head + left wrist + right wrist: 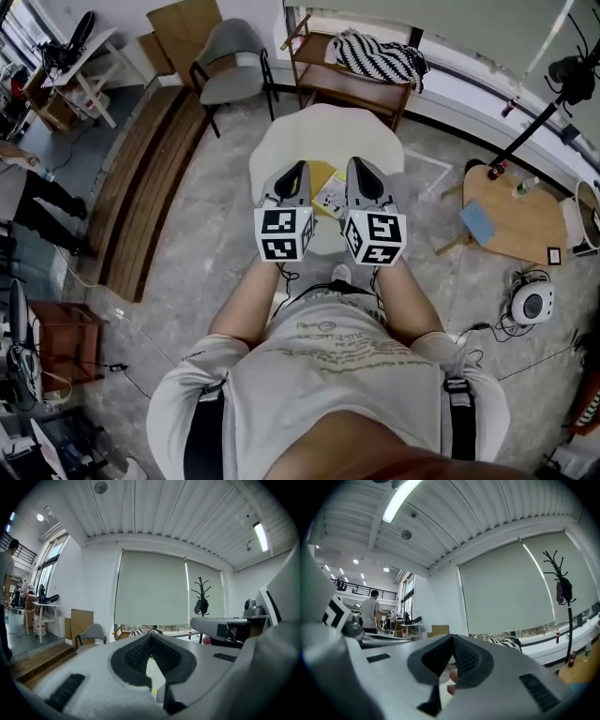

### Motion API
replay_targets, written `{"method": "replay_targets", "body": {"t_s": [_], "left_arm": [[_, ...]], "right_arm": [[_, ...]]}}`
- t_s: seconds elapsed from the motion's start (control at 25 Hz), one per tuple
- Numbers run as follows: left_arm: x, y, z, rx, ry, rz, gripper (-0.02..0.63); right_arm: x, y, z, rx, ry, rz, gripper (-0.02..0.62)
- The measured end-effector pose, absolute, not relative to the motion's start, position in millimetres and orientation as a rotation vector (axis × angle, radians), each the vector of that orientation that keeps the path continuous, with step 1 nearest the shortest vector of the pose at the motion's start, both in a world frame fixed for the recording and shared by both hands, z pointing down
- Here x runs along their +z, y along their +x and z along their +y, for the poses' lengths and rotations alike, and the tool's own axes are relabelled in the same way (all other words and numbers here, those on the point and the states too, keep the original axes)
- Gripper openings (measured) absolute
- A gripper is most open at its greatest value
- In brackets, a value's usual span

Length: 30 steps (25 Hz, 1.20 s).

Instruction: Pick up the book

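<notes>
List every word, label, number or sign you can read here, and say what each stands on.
No text is legible.
Shirt: lines of print across the chest, too small and warped to read.
Book: cover print too small to read.
Left gripper and right gripper cubes: black-and-white square patterns, no letters.
Framed card on the side table: too small.

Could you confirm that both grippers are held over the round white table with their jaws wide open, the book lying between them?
Not quite: the jaws are closed, not wide open, as each gripper view shows. The left gripper and right gripper are over the round white table, the book between them.
</notes>
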<state>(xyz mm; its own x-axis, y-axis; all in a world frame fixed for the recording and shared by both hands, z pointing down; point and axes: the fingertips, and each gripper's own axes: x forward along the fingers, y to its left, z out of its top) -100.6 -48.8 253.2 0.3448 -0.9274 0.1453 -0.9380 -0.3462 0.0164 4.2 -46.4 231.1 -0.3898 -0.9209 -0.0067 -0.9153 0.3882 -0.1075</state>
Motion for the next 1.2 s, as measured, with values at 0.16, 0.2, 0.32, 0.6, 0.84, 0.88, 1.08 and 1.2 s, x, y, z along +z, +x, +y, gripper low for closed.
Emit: {"method": "replay_targets", "body": {"t_s": [0.16,0.2,0.32,0.6,0.84,0.88,1.08,1.2], "left_arm": [[254.1,-82.1,-81.8,0.186,2.5,-1.728,0.018],[254.7,-77.9,-90.4,0.191,2.502,-1.725,0.018],[256.9,-66.1,-115.6,0.197,2.499,-1.712,0.018],[268.3,-34.7,-165.4,0.209,2.484,-1.682,0.018],[285.7,-27.8,-194.9,0.239,2.455,-1.639,0.018],[289.9,-27.8,-198.0,0.245,2.449,-1.629,0.018],[310.5,-26.8,-212.6,0.265,2.428,-1.579,0.018],[321.9,-29.5,-224.9,0.286,2.436,-1.527,0.018]], "right_arm": [[234.8,23.2,-79.2,-0.161,-1.706,2.554,0.025],[236.2,27.3,-87.3,-0.164,-1.709,2.552,0.025],[239.2,38.7,-110.8,-0.164,-1.713,2.553,0.025],[251.3,67.4,-161.9,-0.202,-1.701,2.573,0.025],[265.0,72.7,-193.0,-0.255,-1.702,2.596,0.025],[268.2,72.9,-195.7,-0.262,-1.707,2.599,0.025],[285.5,78.4,-208.3,-0.282,-1.769,2.597,0.025],[293.7,77.0,-217.3,-0.295,-1.816,2.582,0.025]]}}
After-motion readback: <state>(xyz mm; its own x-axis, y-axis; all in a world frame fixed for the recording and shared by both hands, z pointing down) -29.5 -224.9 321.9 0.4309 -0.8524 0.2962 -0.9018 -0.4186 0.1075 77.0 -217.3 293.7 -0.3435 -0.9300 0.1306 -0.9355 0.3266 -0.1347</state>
